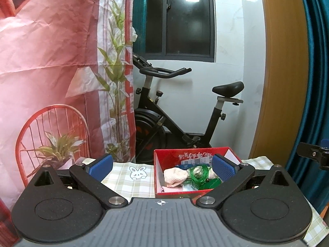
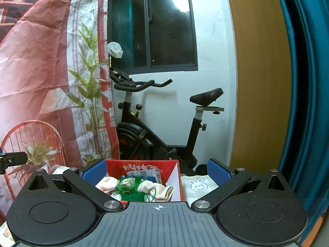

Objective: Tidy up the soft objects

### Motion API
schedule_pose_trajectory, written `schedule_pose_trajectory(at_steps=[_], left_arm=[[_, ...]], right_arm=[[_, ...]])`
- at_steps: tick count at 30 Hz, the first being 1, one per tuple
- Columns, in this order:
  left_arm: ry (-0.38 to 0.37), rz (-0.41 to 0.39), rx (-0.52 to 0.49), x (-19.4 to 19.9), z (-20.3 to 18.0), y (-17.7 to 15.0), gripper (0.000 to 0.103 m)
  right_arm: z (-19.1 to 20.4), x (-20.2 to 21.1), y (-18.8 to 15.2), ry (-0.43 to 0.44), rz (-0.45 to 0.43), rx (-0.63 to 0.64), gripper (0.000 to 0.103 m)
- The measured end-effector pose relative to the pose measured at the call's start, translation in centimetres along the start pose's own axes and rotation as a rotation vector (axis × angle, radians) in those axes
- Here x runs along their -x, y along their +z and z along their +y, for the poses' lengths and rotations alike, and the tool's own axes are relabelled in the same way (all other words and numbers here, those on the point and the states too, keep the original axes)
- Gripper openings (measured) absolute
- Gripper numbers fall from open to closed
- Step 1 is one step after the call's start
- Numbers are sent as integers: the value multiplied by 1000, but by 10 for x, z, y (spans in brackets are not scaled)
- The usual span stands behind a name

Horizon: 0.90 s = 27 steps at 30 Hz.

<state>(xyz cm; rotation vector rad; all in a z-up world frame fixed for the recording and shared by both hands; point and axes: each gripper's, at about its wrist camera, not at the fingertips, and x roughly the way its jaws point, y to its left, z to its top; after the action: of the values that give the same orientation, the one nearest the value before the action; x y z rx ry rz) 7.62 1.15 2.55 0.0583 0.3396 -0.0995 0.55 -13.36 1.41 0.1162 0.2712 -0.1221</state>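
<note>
Behind the table stands a black exercise bike [image 1: 176, 111] against a white wall, under a dark window [image 1: 178, 18], with a pink printed backdrop [image 1: 51, 61] showing a red chair and green plants hanging to the left and a teal curtain [image 1: 316, 72] beside a wooden panel [image 1: 277, 61] to the right. Covering the table is a pale green checked tablecloth [image 1: 131, 183] with a white rabbit print. On it, toward the far edge, sits an open red box [image 1: 164, 194] with white lettering on its inner back wall. Inside the box lie a cream mesh cloth [image 1: 174, 176], a coil of green cord [image 1: 198, 174] on top of something green, a folded pink piece at the near left corner, and printed cards or packets leaning at the back. The left gripper [image 1: 162, 164] hovers at the near side of the table with its jaws spread wide and nothing between its blue pads [image 1: 223, 167]; its right pad overlaps the box's right side in the left wrist view. The right gripper [image 2: 157, 170] likewise stands wide and empty, the box lying between its pads but nearer the left one, the tablecloth's rabbit just beyond the box's right wall. Whether either pad touches the box cannot be told.
</note>
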Motion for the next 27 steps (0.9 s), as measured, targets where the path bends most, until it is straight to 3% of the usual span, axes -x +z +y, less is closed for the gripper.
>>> schedule_pose_trajectory(at_steps=[27], left_arm=[[-4, 19, 25, -2, 4, -2, 103]], right_arm=[[0, 1, -2, -1, 11, -5, 103]])
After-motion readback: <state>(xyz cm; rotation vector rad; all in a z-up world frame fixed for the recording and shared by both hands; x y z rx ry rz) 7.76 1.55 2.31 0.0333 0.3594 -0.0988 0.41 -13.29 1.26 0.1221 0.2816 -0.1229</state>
